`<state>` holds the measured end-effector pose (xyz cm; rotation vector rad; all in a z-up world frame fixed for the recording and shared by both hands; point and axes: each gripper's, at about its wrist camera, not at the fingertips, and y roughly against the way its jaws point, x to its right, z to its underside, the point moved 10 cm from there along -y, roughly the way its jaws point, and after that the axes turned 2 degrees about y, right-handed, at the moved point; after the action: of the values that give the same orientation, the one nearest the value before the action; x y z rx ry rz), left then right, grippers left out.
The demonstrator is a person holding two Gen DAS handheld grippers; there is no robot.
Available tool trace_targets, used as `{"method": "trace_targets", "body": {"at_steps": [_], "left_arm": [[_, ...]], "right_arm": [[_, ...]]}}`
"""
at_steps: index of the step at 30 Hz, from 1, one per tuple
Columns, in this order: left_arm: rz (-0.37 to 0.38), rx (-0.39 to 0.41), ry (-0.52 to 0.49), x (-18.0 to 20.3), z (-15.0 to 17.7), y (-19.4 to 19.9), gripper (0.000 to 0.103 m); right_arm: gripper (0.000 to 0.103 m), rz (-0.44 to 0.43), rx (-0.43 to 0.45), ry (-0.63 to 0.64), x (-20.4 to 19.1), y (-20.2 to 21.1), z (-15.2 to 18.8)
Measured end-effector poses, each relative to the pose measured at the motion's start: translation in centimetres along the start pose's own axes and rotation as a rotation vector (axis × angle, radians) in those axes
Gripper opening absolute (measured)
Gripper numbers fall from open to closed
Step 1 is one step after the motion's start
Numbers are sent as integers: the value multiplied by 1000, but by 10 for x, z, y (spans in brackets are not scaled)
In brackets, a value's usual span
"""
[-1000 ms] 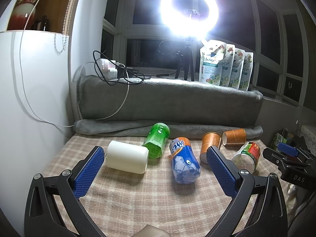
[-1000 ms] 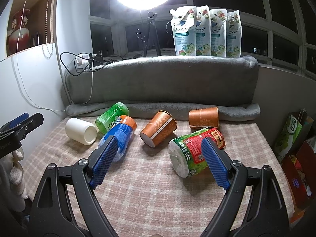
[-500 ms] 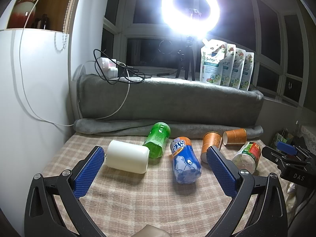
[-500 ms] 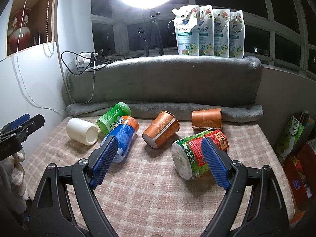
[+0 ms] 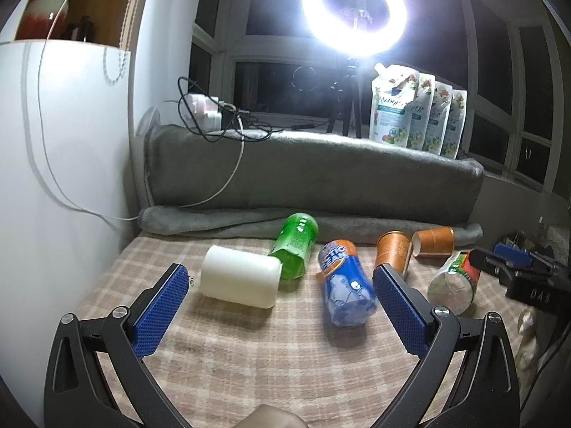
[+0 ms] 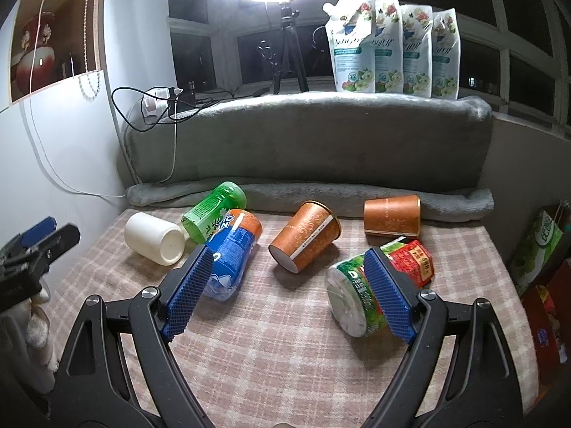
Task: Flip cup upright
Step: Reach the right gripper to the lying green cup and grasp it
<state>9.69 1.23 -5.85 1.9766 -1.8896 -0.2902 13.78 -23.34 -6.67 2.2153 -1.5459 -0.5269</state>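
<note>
Several cups lie on their sides on the checked cloth: a white cup (image 5: 239,277) (image 6: 154,238), a green cup (image 5: 295,246) (image 6: 213,212), a blue and orange cup (image 5: 345,283) (image 6: 232,253), two orange paper cups (image 6: 306,241) (image 6: 392,215), and a green and red cup (image 6: 360,290) (image 5: 454,281). My left gripper (image 5: 282,289) is open and empty, low over the cloth, just short of the white and blue cups. My right gripper (image 6: 289,274) is open and empty, with the nearer orange cup ahead between its fingers and the green and red cup by its right finger.
A rolled grey blanket (image 6: 357,192) and a grey padded ledge (image 6: 321,135) bound the far side. A white wall (image 5: 53,178) with a cable stands at the left. Pouches (image 6: 392,42), a ring light tripod (image 6: 285,57) and a power strip (image 6: 160,103) sit on the ledge. Boxes (image 6: 539,246) stand beyond the right edge.
Both grippers have moved slightly forward toward the cups, which look a little larger and closer. Both stay open. No cup has moved.
</note>
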Motion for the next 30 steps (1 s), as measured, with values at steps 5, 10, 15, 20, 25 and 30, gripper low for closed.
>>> {"method": "trace_targets", "body": {"at_steps": [5,10,15,20,25,30], "left_arm": [[-9,-47,15,-18,11,-6,102],[-27,-61,17,-32,17,-7,102],[-42,-78,27,-46,24,-6,102],[-53,-91,44,-59,28,-6,102],[-56,-92,61,-68,28,-6,102],[-64,-83,82,-79,25,-6,102]], "right_arm": [[89,-35,-34,-15,-4,-17,-8],[89,-72,-75,-3,-14,-41,-20],[89,-121,-134,-4,-30,-74,-34],[89,-176,-195,-11,-53,-106,-50],[89,-221,-305,-46,-77,-155,-63],[86,-227,-430,-96,-94,-208,-64]]}}
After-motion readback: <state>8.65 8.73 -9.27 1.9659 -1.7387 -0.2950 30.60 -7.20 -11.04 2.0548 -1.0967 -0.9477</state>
